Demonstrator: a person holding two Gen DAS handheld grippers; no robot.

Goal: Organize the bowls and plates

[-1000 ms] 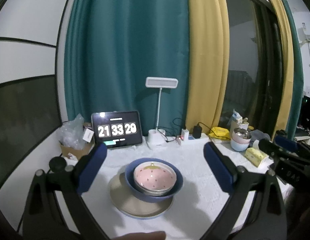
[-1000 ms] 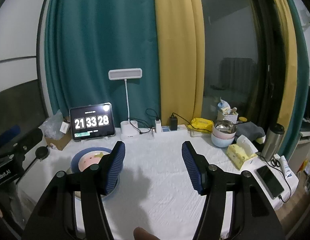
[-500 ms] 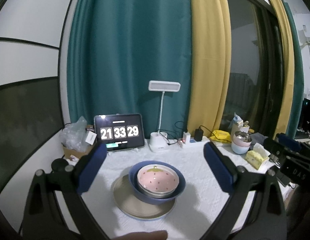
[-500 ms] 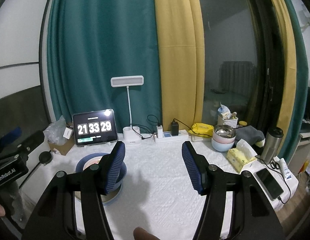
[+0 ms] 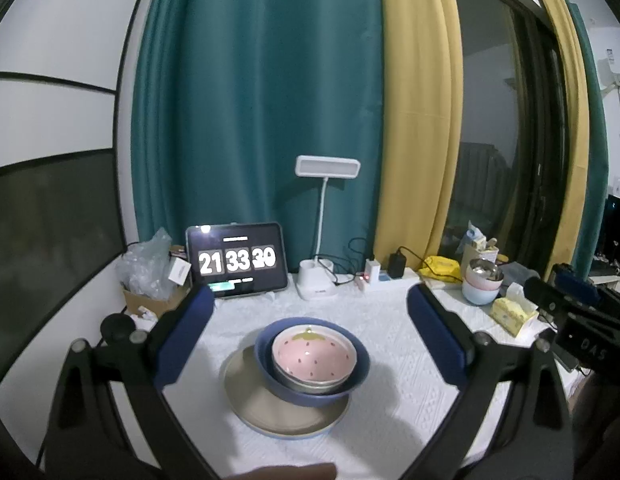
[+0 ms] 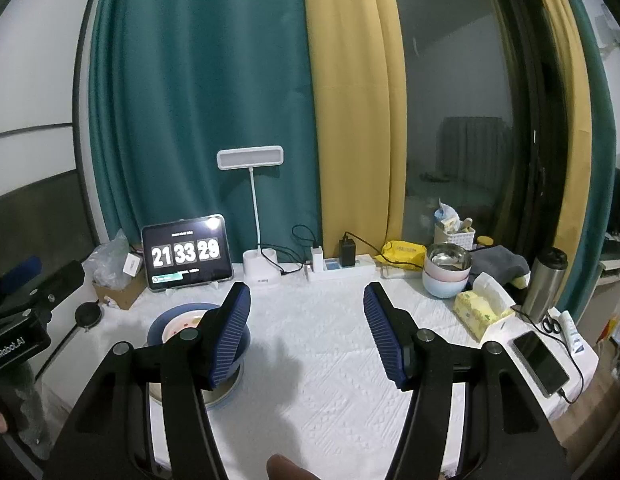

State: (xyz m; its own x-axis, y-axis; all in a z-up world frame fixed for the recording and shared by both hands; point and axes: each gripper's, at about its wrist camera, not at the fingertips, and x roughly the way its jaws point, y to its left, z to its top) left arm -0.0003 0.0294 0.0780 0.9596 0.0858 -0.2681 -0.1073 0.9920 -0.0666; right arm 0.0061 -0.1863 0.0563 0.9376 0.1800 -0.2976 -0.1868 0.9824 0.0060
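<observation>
Teal and yellow curtains hang behind a desk (image 5: 389,420) covered with a white textured cloth; a dark window shows past the yellow panel.

Landmark: tablet clock (image 5: 237,261), standing at the back of the desk, digits lit.

- Beige plate (image 5: 266,408): in front of the tablet clock, flat on the cloth, lowest of the stack.
- Blue bowl (image 5: 349,376): on the plate, sitting toward its far right part and slightly tilted.
- Pink bowl (image 5: 313,354): nested inside the blue bowl, strawberry pattern, with at least one paler bowl rim beneath it.
- Desk lamp (image 5: 321,232): just right of the tablet clock, white, head raised on a thin stem.
- Power strip (image 5: 383,278): right of the lamp, with chargers plugged in.
- Stacked bowls (image 6: 445,272): far right of the tablet clock, a steel one on top of pastel ones.
- Tissue pack (image 6: 479,310): in front of those stacked bowls.
- Steel flask (image 6: 545,284) and phone (image 6: 539,362): at the right end of the desk.
- Plastic bag on a carton (image 5: 146,272): left of the tablet clock.

Left claw (image 5: 310,332): jaws wide apart, nothing between the pads, held above the plate stack without touching it.
Right claw (image 6: 308,332): jaws apart, empty, over bare cloth to the right of the stack, well in front of the tablet clock.
</observation>
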